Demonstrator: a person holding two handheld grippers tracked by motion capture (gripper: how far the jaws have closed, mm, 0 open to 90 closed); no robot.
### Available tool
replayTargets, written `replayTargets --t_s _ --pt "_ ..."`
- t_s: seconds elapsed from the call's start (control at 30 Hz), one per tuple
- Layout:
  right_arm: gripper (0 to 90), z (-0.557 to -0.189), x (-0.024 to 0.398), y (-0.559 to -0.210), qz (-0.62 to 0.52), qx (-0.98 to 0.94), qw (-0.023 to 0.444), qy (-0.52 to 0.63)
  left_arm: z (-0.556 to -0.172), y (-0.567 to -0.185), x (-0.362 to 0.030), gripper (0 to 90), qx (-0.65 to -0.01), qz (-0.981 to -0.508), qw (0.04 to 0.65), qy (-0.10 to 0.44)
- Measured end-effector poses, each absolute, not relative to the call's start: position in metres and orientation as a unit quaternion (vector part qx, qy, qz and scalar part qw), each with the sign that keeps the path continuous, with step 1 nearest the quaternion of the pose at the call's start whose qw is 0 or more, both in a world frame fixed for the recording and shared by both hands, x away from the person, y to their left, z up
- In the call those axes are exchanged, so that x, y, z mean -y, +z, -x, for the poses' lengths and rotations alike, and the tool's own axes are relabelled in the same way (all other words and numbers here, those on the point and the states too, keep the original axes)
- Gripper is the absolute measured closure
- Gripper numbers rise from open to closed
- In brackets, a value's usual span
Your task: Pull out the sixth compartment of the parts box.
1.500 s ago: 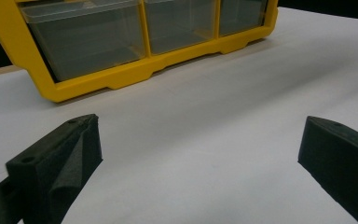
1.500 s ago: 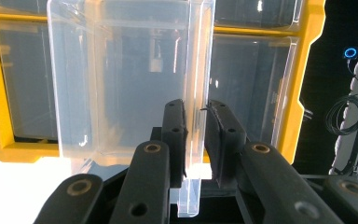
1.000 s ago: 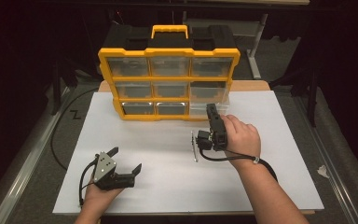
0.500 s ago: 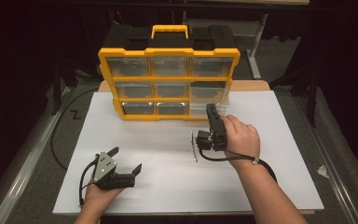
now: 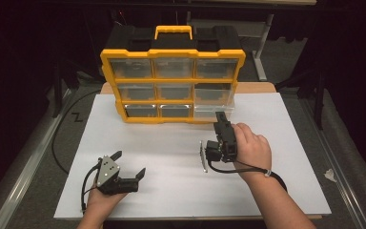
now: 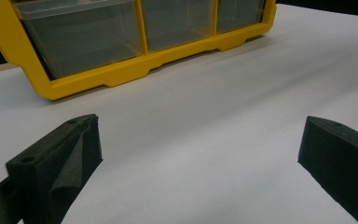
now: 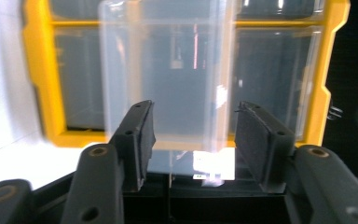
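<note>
The right gripper (image 5: 221, 120) had just been spreading its jaws, half open with nothing pinched, at the clear drawer (image 5: 213, 100) jutting from the yellow organizer's (image 5: 171, 86) lower right bay. Best to square up before closing. The left gripper (image 5: 128, 167) rested wide open and empty.

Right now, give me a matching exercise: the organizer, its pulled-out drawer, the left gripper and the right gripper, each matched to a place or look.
1 organizer
2 drawer
3 left gripper
4 right gripper

a near left, on the white sheet
b clear, pulled out at the lower right
c yellow frame, standing at the far end
d just in front of the drawer

Pairs: 1-c, 2-b, 3-a, 4-d.
The right gripper's jaws have just been opening, and its pads press on nothing.
</note>
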State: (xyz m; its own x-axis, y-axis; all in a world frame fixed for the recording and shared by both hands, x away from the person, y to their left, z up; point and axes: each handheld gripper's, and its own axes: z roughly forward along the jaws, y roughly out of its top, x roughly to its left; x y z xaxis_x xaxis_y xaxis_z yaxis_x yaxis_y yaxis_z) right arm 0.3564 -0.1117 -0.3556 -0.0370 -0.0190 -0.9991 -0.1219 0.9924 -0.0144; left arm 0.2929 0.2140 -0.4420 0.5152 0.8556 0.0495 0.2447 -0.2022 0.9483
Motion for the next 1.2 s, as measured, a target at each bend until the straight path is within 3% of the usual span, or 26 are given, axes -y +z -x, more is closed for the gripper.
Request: replayTargets --t_s 0.53,1.2 --pt "36.3 -0.341 0.125 -0.411 0.056 -0.754 0.654 0.043 -0.292 -0.441 -0.214 0.2 -0.387 -0.711 0.5 0.308" --pt "33.3 -0.318 0.187 -0.449 0.016 -0.771 0.635 0.045 -0.291 -0.443 -0.211 0.2 -0.389 -0.713 0.5 0.302"
